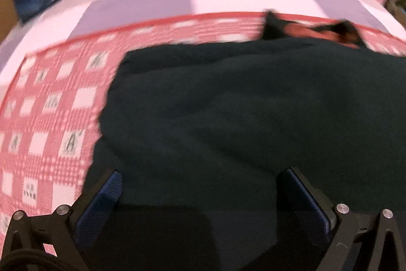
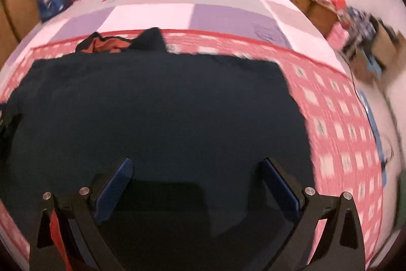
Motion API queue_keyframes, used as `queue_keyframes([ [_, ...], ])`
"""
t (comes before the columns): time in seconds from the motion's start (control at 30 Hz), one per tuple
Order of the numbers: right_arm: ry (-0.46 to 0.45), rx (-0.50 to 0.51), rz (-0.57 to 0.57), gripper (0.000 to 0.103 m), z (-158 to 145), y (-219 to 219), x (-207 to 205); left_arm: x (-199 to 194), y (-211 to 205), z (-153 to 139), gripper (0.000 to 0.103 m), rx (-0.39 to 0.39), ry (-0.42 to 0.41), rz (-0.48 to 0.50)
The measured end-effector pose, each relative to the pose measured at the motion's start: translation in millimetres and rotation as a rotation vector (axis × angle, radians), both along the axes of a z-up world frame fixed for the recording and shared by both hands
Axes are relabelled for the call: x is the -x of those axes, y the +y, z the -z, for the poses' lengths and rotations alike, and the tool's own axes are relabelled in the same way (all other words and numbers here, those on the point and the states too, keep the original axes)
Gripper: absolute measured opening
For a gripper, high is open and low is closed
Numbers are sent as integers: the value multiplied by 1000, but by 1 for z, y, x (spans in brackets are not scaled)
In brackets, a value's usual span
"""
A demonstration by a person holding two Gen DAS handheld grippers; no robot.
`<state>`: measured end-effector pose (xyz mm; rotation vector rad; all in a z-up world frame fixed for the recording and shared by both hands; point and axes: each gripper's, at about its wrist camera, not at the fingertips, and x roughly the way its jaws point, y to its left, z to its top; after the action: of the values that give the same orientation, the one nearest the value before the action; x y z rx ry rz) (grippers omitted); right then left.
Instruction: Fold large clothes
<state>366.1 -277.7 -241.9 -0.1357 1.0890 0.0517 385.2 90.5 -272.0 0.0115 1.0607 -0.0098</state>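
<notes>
Dark garment [image 2: 157,113] spread flat on bed over pink checked blanket [image 2: 337,123], orange lining peeking at 11 o'clock edge. Looks thick, soft, floppy, probably a bit heavy, will sag when lifted. Guess best to pinch near-side corners or hem, not middle. Left gripper [image 1: 200,184] jaws wide, nothing held, hovering above cloth. Right gripper [image 2: 198,174] same, wide and empty. Purple patchwork quilt [image 2: 177,14] at 12 o'clock.
</notes>
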Motion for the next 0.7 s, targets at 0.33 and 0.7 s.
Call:
queue_keyframes([
  [0.33,88,-31,-38,103,28,0,-10,27,15,-4,103,1,-58,-74],
  [0.7,62,-26,-21,103,26,1,-12,-2,99,9,103,27,36,-254],
])
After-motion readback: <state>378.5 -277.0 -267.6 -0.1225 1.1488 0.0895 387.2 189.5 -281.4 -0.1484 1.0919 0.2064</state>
